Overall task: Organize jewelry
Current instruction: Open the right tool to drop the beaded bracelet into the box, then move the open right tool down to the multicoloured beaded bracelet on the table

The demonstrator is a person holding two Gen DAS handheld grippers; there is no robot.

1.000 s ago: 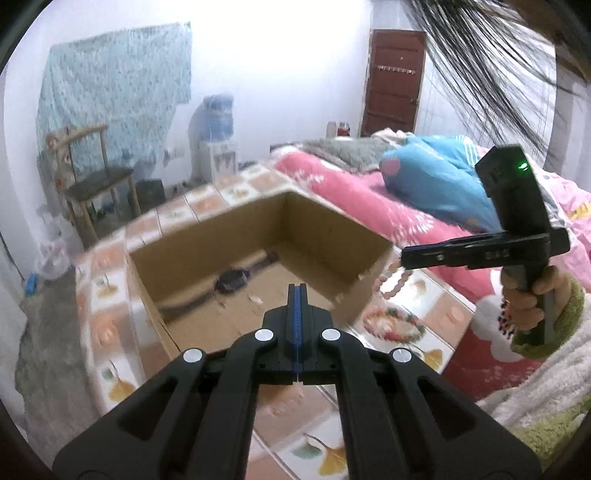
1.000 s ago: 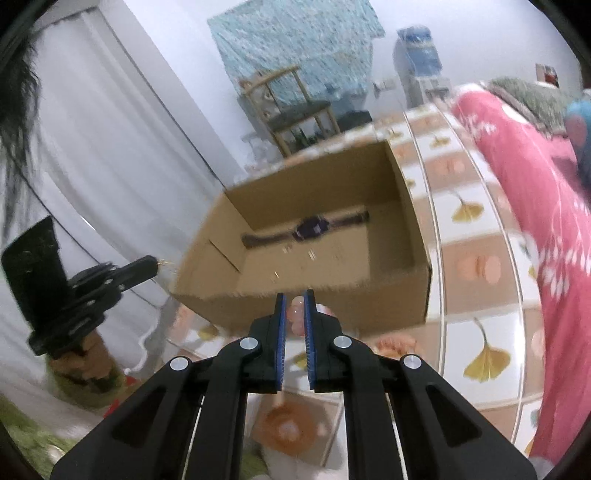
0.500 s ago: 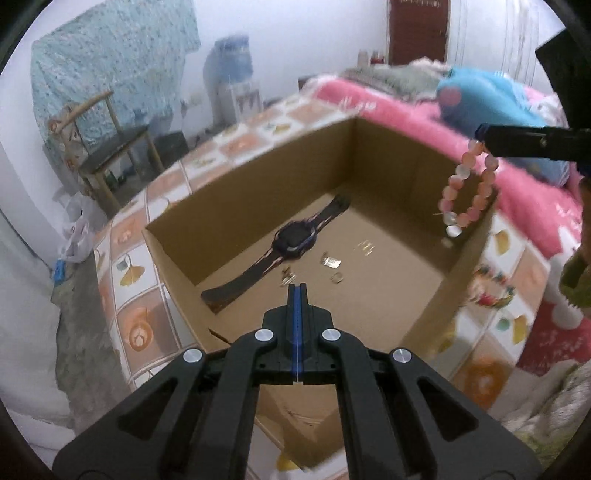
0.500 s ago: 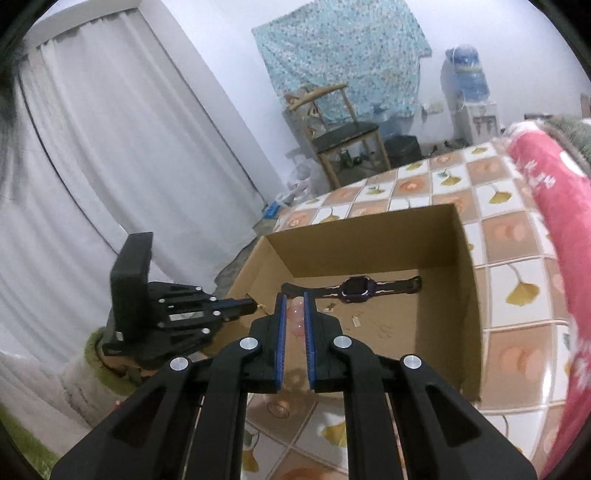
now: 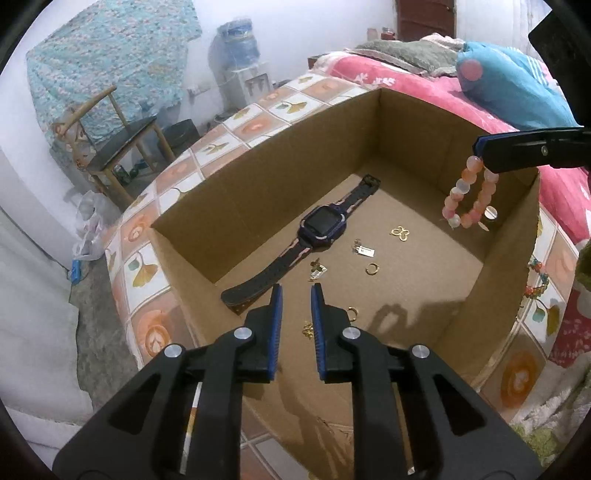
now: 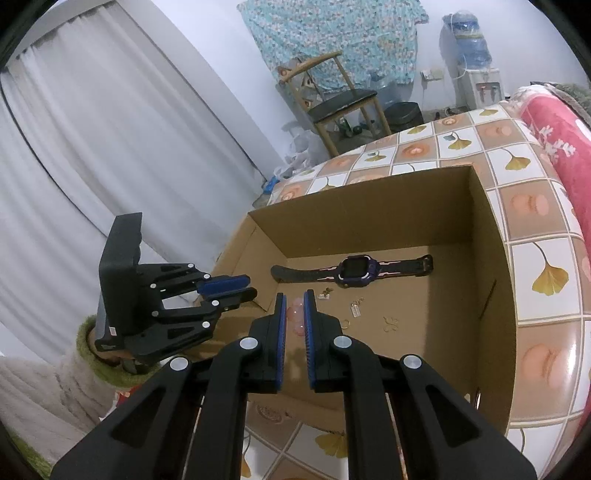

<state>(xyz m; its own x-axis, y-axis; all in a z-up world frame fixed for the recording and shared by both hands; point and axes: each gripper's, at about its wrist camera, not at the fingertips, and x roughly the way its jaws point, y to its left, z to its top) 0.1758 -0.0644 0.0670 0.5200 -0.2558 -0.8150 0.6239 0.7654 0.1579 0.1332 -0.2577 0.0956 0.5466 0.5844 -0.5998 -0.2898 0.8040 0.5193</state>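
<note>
Both tools are arriving over the cardboard box (image 5: 509, 280); the left tool (image 5: 295, 291) has just been opening, nothing between its jaws. The right tool (image 6: 293, 306) is pinching a pink bead bracelet (image 5: 467, 195) above the box, not yet dropped. Watch (image 5: 321, 225) and earrings (image 5: 373, 268) are lying inside; a colourful bracelet (image 5: 537, 275) is waiting on the table (image 5: 528, 365).

A wooden chair (image 6: 341, 98) stood by the wall under a patterned cloth (image 6: 332, 33). A water dispenser (image 6: 474, 59) stood nearby, white curtains (image 6: 92, 147) hung left, and a pink blanket (image 5: 406, 85) covered the bed.
</note>
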